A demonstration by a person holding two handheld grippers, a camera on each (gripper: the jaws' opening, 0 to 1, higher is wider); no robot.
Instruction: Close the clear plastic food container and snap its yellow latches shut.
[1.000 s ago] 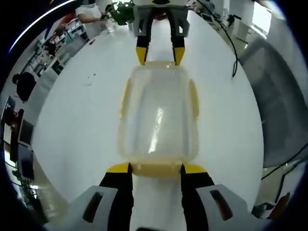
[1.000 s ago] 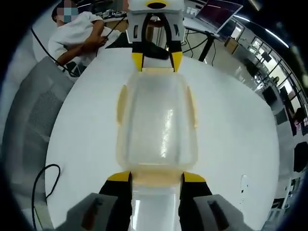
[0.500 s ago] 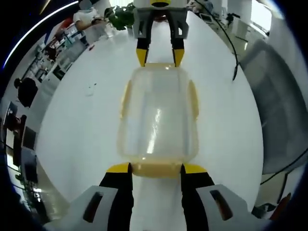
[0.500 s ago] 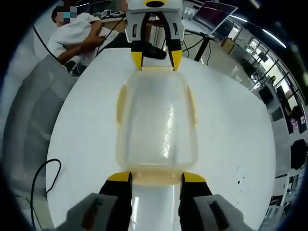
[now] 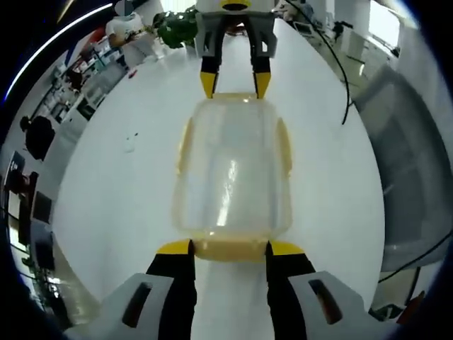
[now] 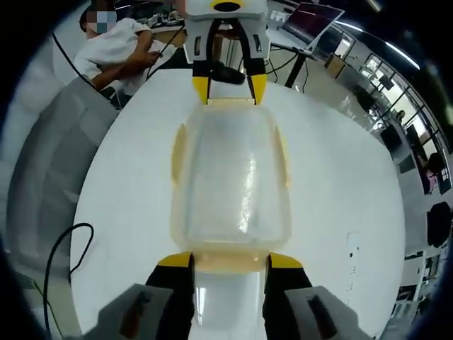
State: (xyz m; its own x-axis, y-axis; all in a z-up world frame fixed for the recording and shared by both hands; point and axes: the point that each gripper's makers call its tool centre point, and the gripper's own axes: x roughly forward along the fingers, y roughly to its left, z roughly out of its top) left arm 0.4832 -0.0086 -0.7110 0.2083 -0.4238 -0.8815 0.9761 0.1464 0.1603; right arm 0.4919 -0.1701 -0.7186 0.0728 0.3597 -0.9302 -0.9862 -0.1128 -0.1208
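The clear plastic container [image 5: 233, 170] with its lid on stretches lengthwise between my two grippers above the white table. My left gripper [image 5: 230, 249] is shut on the yellow end latch [image 5: 230, 251] at the near end in the left gripper view; the right gripper [image 5: 235, 81] clamps the far end. In the right gripper view the container [image 6: 230, 177] runs from my right gripper [image 6: 231, 261], shut on its yellow end latch [image 6: 231, 263], up to the left gripper [image 6: 230, 88]. Yellow side latches [image 5: 284, 145] [image 6: 178, 152] stick out a little from the long sides.
The round white table [image 5: 333, 184] lies under the container. A grey chair [image 5: 414, 170] and a black cable [image 5: 345, 85] are at its edge. A seated person in white [image 6: 117, 46] is beyond the table, with a laptop [image 6: 315, 21] nearby. Another cable [image 6: 60, 255] hangs by a grey chair [image 6: 49, 163].
The table and room behind have slid slightly in both views, so the cameras have moved. The container sits the same between both grippers' jaws, and their grip is unchanged.
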